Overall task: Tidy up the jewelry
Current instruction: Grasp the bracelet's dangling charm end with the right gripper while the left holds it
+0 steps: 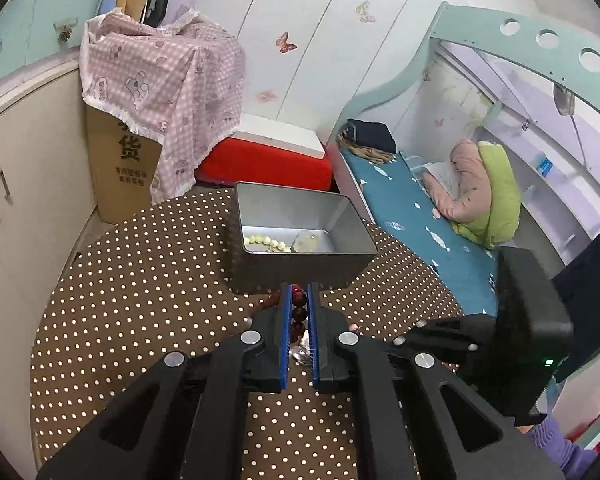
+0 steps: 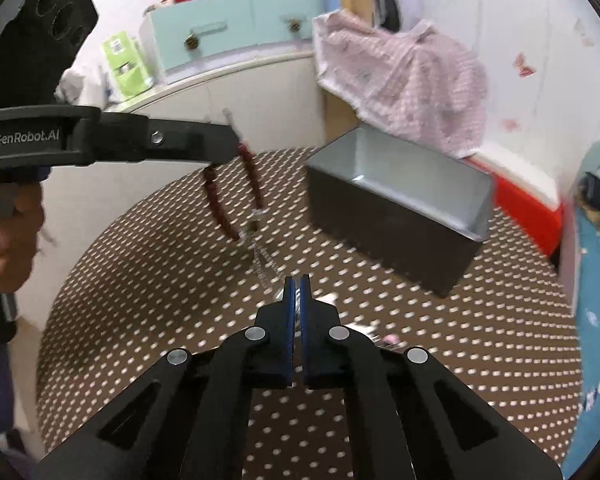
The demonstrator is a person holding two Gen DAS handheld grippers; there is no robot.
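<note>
We hold the dark red bead bracelet (image 2: pixel 236 196) in the left gripper (image 1: pixel 299 292), jaws clamped on its beads, loop hanging over the dotted surface (image 1: pixel 140 300). The tin box (image 1: pixel 300 236) lies just ahead. Right gripper (image 2: pixel 298 284): jaws nearly shut, perhaps pinching a thin chain.

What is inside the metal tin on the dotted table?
In the tin, a string of pale yellow beads and a translucent yellowish piece lie on the floor. The near wall hides the front strip of the floor.

White wardrobe (image 1: pixel 320 40), teal bed (image 1: pixel 412 216), cream cabinet (image 1: pixel 28 168)
</note>
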